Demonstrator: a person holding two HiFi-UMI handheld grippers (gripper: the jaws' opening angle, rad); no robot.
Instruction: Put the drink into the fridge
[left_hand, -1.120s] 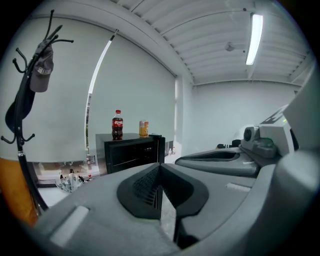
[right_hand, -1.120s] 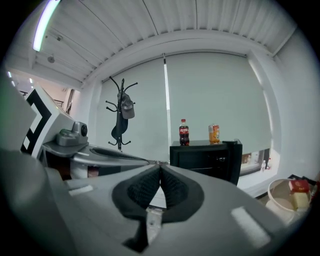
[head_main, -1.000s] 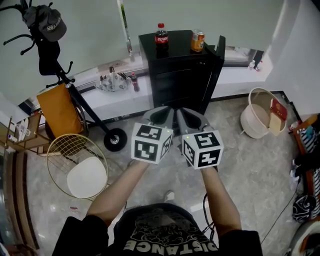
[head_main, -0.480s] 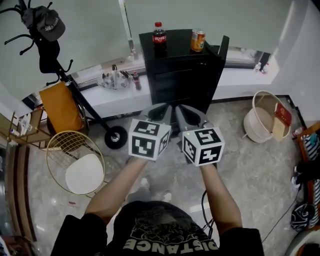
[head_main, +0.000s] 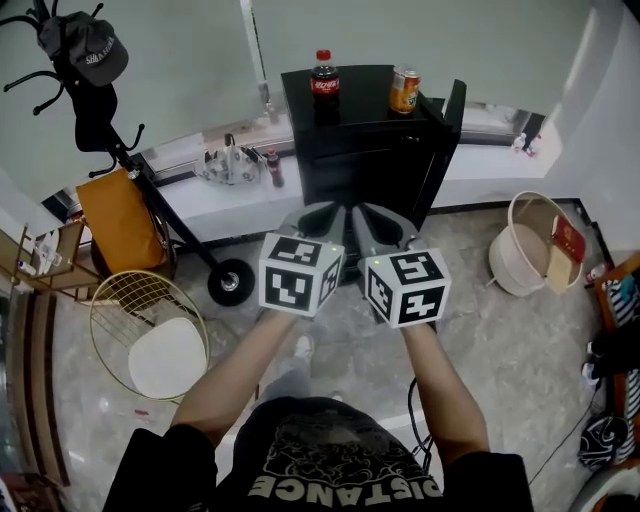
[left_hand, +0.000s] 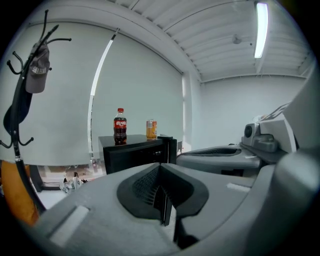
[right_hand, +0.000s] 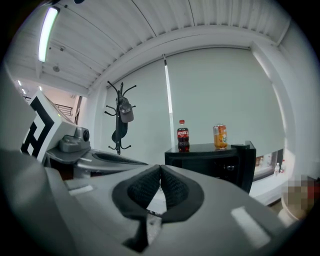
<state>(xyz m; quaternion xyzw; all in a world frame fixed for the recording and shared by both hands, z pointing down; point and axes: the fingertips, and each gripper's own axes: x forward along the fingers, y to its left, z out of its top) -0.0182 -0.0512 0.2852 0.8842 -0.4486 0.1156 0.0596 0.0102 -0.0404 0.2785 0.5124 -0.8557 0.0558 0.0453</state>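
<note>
Approach looks like the step in hand: left claw (left_hand: 161, 170) and right claw (right_hand: 160, 170) are both closed on nothing, with the bottle (head_main: 324, 72) and can (head_main: 404, 89) well ahead of them, atop the fridge (head_main: 370, 150). Spread one claw before arrival, then take the bottle upright at mid-body.

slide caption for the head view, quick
Left gripper and right gripper, both shut and empty, face a black fridge topped with a cola bottle and an orange can.
</note>
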